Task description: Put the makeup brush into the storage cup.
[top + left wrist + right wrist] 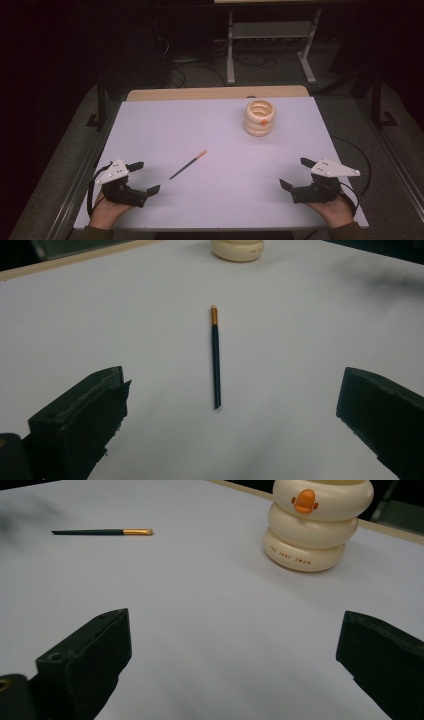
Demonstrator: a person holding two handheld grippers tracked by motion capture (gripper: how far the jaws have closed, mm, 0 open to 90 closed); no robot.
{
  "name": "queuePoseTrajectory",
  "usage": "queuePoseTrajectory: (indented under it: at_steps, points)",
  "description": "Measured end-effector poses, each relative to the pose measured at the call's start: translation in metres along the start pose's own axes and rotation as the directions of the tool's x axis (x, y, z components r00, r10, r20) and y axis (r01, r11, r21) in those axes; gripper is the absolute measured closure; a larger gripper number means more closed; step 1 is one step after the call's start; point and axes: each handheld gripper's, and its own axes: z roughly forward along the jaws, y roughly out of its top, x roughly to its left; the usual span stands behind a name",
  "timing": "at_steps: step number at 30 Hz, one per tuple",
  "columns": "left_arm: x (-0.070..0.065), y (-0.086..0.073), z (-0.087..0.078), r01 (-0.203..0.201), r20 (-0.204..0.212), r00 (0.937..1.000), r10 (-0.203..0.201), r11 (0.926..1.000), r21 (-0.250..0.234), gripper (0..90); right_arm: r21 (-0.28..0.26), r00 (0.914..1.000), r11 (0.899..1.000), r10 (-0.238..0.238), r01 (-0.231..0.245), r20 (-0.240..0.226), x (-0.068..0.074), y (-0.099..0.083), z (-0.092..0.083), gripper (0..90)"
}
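Left hand-held gripper (143,176) near table's (165,130) front-left edge, jaws wide apart, empty. Dark brush (188,164) flat on bare surface just beyond it, open room all round. Cream ringed holder (260,117) upright far right. Right hand-held gripper (296,174) near front-right edge, jaws wide apart, empty.

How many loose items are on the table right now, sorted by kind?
Slim dark brush with a gold band: 1
Cream ringed holder with an orange mark: 1
Total: 2, both lying apart from the open grippers.
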Motion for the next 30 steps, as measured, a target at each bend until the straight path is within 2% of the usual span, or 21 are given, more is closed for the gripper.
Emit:
queuePoseTrajectory:
  at_steps: [8, 18, 23, 24, 30]
  points:
    - [-0.0009, 0.0021, 0.0001, -0.001, 0.001, 1.0000, 0.001, 1.0000, -0.004, 0.0, -0.032, 1.0000, 0.999, 0.000, 0.001, 0.008, -0.0043, 0.0020, -0.0024, 0.8]
    - [-0.0003, 0.0051, 0.0041, -0.005, 0.016, 0.9999, 0.005, 1.0000, -0.006, 0.0, -0.037, 0.9993, 0.999, 0.033, -0.033, 0.015, -0.0057, 0.0020, -0.0063, 0.8]
    - [0.0012, 0.0065, 0.0050, -0.005, 0.018, 0.9998, 0.006, 1.0000, -0.007, 0.0, -0.055, 0.9999, 0.998, 0.011, -0.010, 0.013, -0.0071, 0.0020, -0.0051, 0.8]
    - [0.0009, 0.0072, 0.0054, -0.005, 0.020, 0.9998, 0.006, 0.9999, -0.009, 0.0, -0.046, 0.9997, 0.999, 0.024, -0.024, 0.008, -0.0059, 0.0018, -0.0053, 0.8]
    - [0.0013, 0.0091, 0.0074, -0.011, 0.026, 0.9996, 0.011, 0.9999, -0.010, 0.0, -0.053, 0.9999, 0.998, 0.015, -0.015, 0.005, -0.0067, 0.0019, -0.0038, 0.8]
